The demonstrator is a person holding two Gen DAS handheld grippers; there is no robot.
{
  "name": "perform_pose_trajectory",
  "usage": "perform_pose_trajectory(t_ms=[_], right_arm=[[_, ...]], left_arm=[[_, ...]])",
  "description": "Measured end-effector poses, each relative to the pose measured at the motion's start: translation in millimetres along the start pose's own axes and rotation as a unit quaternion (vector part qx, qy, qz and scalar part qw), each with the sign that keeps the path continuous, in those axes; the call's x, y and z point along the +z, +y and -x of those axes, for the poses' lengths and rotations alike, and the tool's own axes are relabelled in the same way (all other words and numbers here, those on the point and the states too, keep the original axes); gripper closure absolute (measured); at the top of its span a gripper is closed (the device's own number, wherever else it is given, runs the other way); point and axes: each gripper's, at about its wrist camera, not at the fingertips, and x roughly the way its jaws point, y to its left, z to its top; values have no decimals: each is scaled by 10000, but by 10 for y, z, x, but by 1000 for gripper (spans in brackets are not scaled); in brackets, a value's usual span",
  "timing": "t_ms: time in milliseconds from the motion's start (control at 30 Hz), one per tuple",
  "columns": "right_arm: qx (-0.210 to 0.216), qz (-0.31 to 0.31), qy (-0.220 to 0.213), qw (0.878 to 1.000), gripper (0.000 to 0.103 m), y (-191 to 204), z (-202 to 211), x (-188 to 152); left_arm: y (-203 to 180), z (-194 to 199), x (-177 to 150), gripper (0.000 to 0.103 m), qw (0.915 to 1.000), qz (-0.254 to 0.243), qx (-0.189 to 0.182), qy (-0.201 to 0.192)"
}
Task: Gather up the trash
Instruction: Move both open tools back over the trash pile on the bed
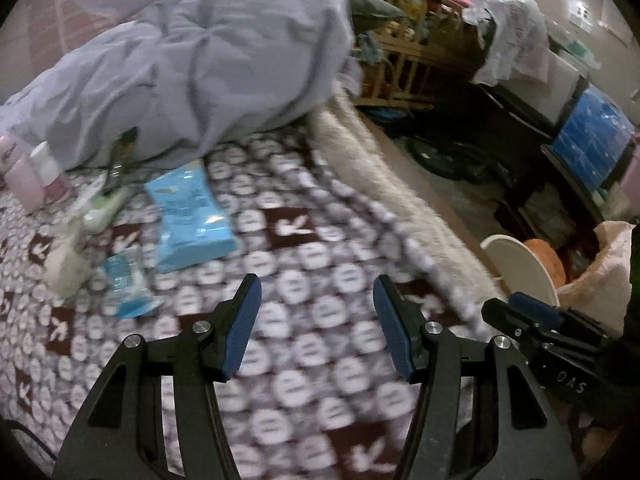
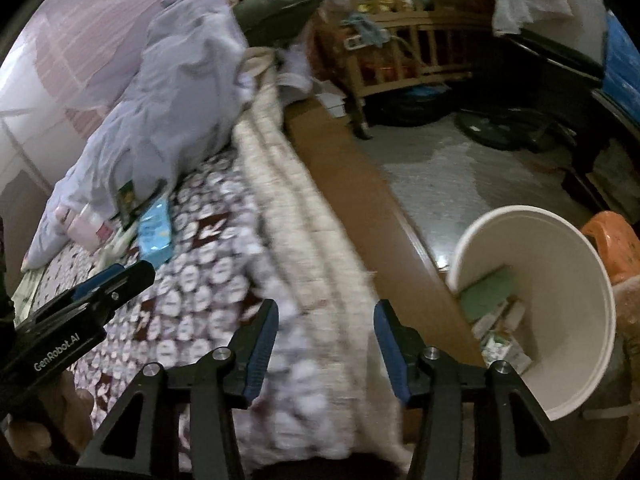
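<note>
left gripper (image 1: pixel 316 300) held open and empty over patterned brown-and-white bedspread (image 1: pixel 304 380), right gripper (image 2: pixel 326 330) likewise open and empty, light blue plastic wrapper (image 1: pixel 186 216) lying far left on bedspread, white round plastic bin (image 2: pixel 560 320) on floor at right, holding discarded packets

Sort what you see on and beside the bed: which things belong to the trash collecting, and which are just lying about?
Belongs to the job:
- blue wrapper
- small torn blue wrapper
- white bin, already holding some packaging
- left gripper and right gripper, both empty

Just lying about:
- grey duvet
- patterned blanket
- pink bottle
- wooden crib
</note>
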Motion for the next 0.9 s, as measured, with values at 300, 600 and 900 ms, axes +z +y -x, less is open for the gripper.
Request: perform_pose_trajectory(t_ms=[300, 600, 900], right_arm=[[365, 529, 206, 9977, 49, 668, -220, 0], [724, 1013, 545, 9907, 48, 1297, -503, -52], [1109, 1425, 812, 9802, 48, 1818, -796, -67]], left_arm=[[813, 194, -154, 46, 9978, 473, 469, 42], [1711, 358, -310, 46, 9901, 1098, 869, 79], [2326, 297, -345, 46, 9834, 1686, 661, 132]])
